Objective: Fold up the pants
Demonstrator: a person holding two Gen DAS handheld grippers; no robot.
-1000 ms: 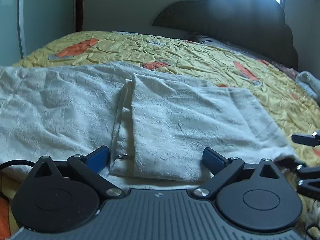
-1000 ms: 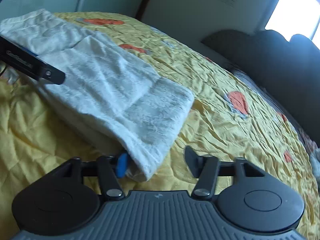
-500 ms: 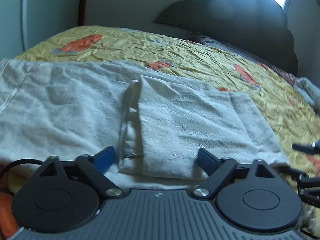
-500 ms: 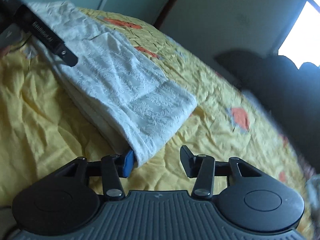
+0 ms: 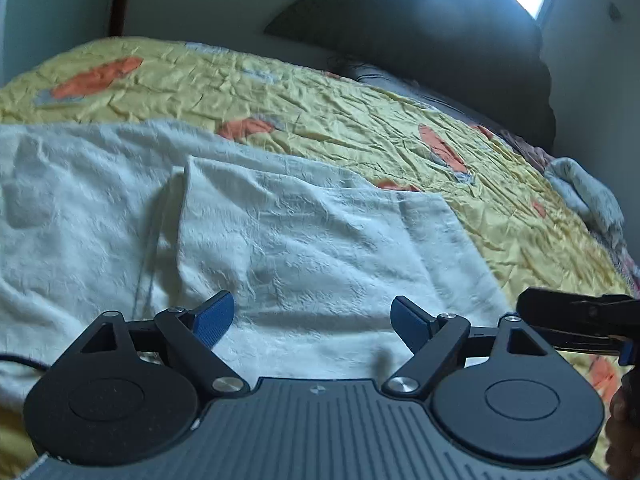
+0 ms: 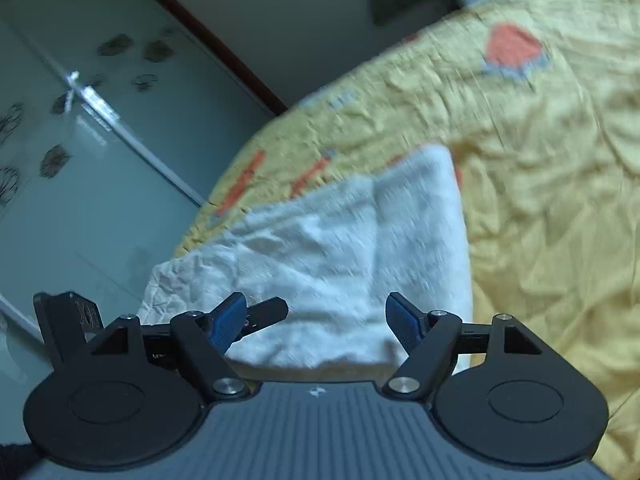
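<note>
The white textured pants (image 5: 280,240) lie partly folded on the yellow bedspread (image 5: 360,120), with a folded panel on top of a wider layer. My left gripper (image 5: 312,320) is open and empty just above the near edge of the folded panel. My right gripper (image 6: 316,322) is open and empty above the pants' near edge (image 6: 340,260); that view is blurred. The right gripper shows in the left wrist view (image 5: 576,320) at the right edge. The left gripper shows in the right wrist view (image 6: 256,316) at lower left.
A dark headboard (image 5: 440,40) stands at the far end of the bed. A grey-white cloth (image 5: 584,192) lies at the bed's right side. A pale wardrobe door (image 6: 80,160) stands beside the bed on the left. A cable (image 5: 20,362) trails at lower left.
Both grippers have lifted and pulled back from the pants. The right gripper has opened wider and swung left, now facing the wardrobe side. The pants lie as before.
</note>
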